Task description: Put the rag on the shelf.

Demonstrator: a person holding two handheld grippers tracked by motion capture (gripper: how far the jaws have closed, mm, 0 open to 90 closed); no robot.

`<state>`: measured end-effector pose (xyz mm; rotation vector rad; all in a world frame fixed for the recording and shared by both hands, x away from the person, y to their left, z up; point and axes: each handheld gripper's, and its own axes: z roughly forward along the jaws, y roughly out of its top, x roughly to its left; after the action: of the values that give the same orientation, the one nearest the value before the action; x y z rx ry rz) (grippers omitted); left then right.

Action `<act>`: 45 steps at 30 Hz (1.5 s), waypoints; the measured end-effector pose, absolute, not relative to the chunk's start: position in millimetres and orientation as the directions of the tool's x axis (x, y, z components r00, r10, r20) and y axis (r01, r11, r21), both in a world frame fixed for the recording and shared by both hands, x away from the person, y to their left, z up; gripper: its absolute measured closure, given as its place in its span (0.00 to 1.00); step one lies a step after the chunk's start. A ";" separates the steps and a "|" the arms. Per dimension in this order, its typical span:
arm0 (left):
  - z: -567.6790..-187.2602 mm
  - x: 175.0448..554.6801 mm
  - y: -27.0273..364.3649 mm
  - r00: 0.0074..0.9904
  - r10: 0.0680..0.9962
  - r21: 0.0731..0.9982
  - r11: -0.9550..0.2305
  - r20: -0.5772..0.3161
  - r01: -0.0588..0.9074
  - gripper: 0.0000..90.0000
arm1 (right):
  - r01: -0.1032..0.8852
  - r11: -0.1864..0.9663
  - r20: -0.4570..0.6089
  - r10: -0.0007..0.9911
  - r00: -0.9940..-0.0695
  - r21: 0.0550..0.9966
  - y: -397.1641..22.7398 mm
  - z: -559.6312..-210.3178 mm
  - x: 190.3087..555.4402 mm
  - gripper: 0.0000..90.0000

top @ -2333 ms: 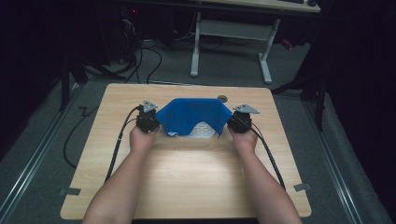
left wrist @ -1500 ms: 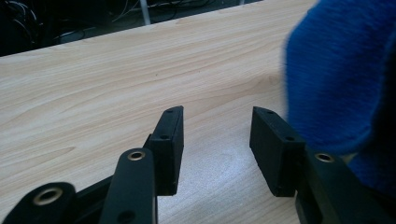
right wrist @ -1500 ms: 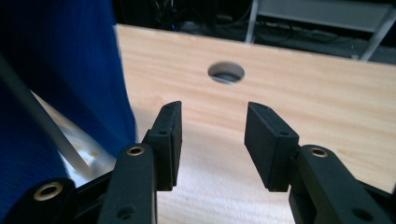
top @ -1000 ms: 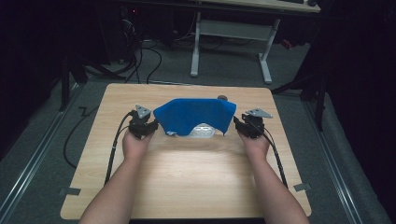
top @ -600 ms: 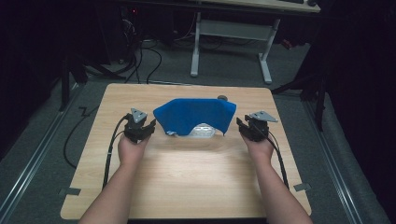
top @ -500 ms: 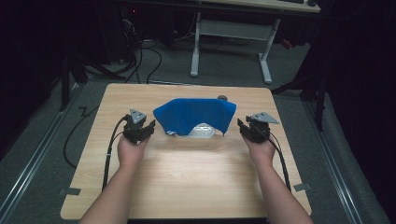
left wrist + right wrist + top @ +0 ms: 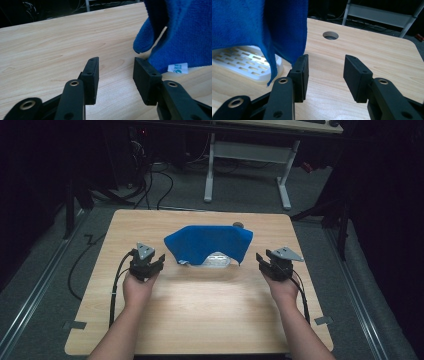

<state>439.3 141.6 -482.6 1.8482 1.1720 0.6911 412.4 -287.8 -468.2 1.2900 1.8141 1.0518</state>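
Blue cloth [image 7: 210, 242] draped over white slotted tray [image 7: 216, 260]

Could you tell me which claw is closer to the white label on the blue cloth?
The left claw: the label lies beside its jaw.

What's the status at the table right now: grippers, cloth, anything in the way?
Left gripper open, beside the blue cloth, holding nothing. Right gripper open, clear of it. Cloth draped over white slotted tray. Nothing blocking on the table.
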 end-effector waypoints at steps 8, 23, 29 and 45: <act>-485.0 420.6 144.1 0.439 0.898 0.863 -0.232 0.012 0.450 0.62 | 0.405 0.188 -0.067 0.953 -0.294 0.895 -287.1 -467.1 395.5 0.60; -501.8 349.7 142.5 0.553 0.831 0.854 -0.250 -0.051 0.456 0.56 | 0.374 0.221 -0.084 0.933 -0.349 0.901 -271.6 -473.4 329.9 0.56; -505.5 322.2 133.4 0.602 0.796 0.850 -0.275 -0.061 0.450 0.54 | 0.370 0.261 -0.111 0.918 -0.380 0.892 -258.8 -480.9 303.6 0.54; -525.7 293.9 91.9 0.709 0.705 0.793 -0.435 0.006 0.426 0.49 | 0.403 0.334 -0.130 0.881 -0.456 0.852 -236.9 -508.2 265.7 0.53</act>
<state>293.9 91.9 -525.7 2.0919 0.8595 0.4311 265.7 -236.9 -508.2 1.1214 2.0069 1.0373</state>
